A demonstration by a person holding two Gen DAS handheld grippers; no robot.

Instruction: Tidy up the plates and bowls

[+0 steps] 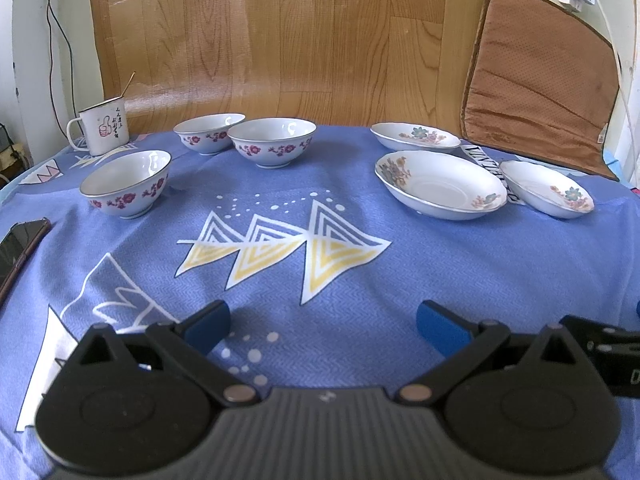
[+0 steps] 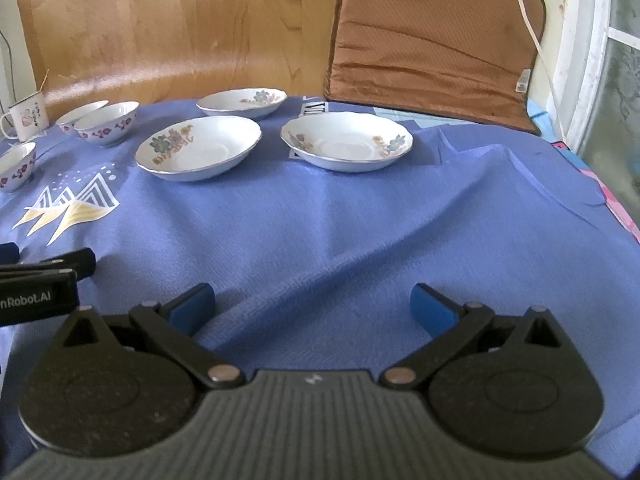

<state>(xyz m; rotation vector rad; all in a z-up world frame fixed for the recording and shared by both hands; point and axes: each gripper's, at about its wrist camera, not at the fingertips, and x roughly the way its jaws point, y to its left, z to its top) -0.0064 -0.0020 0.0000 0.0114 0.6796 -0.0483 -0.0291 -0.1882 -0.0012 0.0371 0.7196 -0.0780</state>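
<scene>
Left wrist view
Left gripper [image 1: 323,326]: jaws spread wide, nothing between them, low over the blue cloth [image 1: 320,248].
Bowls: three, all upright, on the left half of the cloth; near bowl [image 1: 126,184], back-left bowl [image 1: 209,133], back-right bowl [image 1: 272,142]. The two back ones sit just beside each other, rims touching or nearly so.
Plates: three, on the right half; far plate [image 1: 416,137], middle plate [image 1: 440,184], right plate [image 1: 546,188]. None stacked.
Mug [image 1: 103,128]: one, enamel, behind the near bowl.
Phone [image 1: 20,244]: one, at the left edge.

Right wrist view
Right gripper [image 2: 314,307]: jaws spread wide, holding nothing, over bare cloth.
Plates: the same three, ahead and well apart from the fingers.
Bowls: three, far left.
Cushion [image 2: 436,40]: one, brown, leaning behind the plates.
</scene>
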